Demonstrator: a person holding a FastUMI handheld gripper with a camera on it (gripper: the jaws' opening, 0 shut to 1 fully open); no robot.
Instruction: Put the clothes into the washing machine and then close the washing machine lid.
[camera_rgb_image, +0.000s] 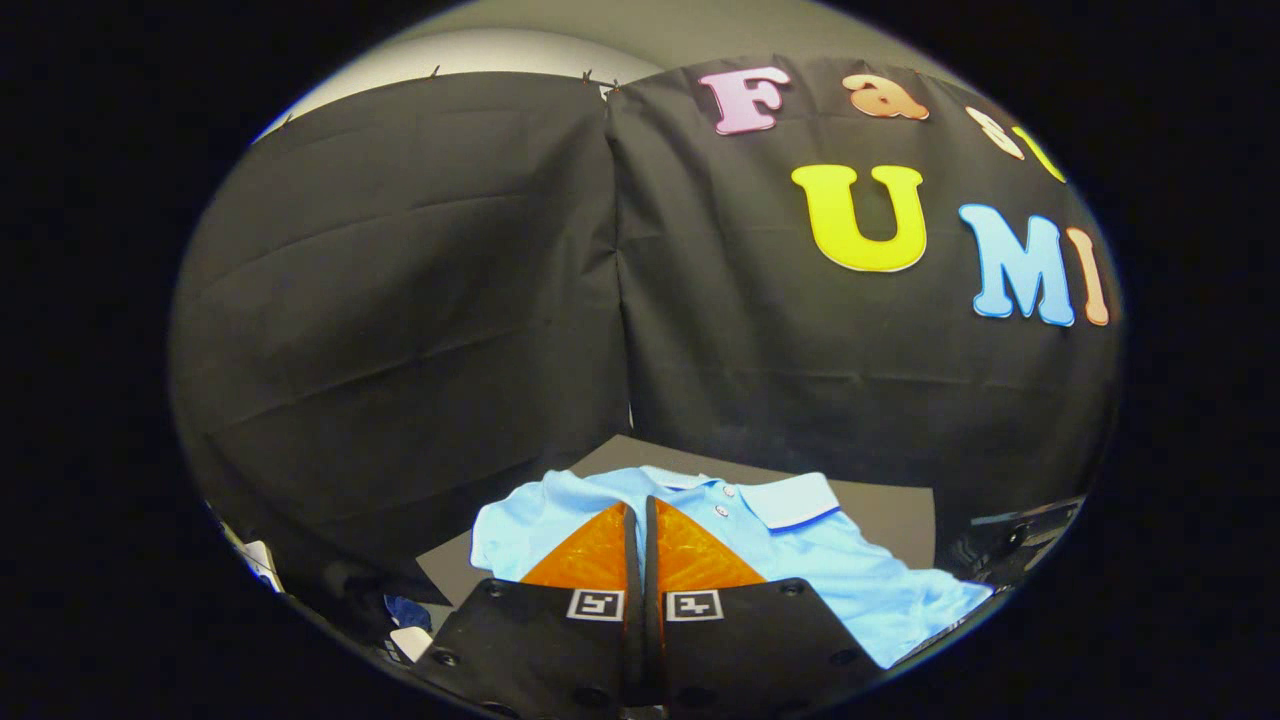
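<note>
Gripper view. The tongs appear low in the scene with their two fingers drawn together, leaving only a thin slit between them; nothing is held in that slit. Each finger carries a small square black-and-white marker near its base.

Just ahead of the fingertips, and spreading to both sides of them, lies a light blue polo shirt, laid out flat on a dark table. Its collar is white with a thin dark line along the edge and lies beyond the fingertips and to their right; two small buttons of the placket are visible just beside the collar. One short sleeve extends to the left of the fingers, and the body of the shirt runs off to the right and toward the camera.

Whether the fingertips touch the fabric or hang above it cannot be told. Black cloth forms the booth wall behind the table.
</note>
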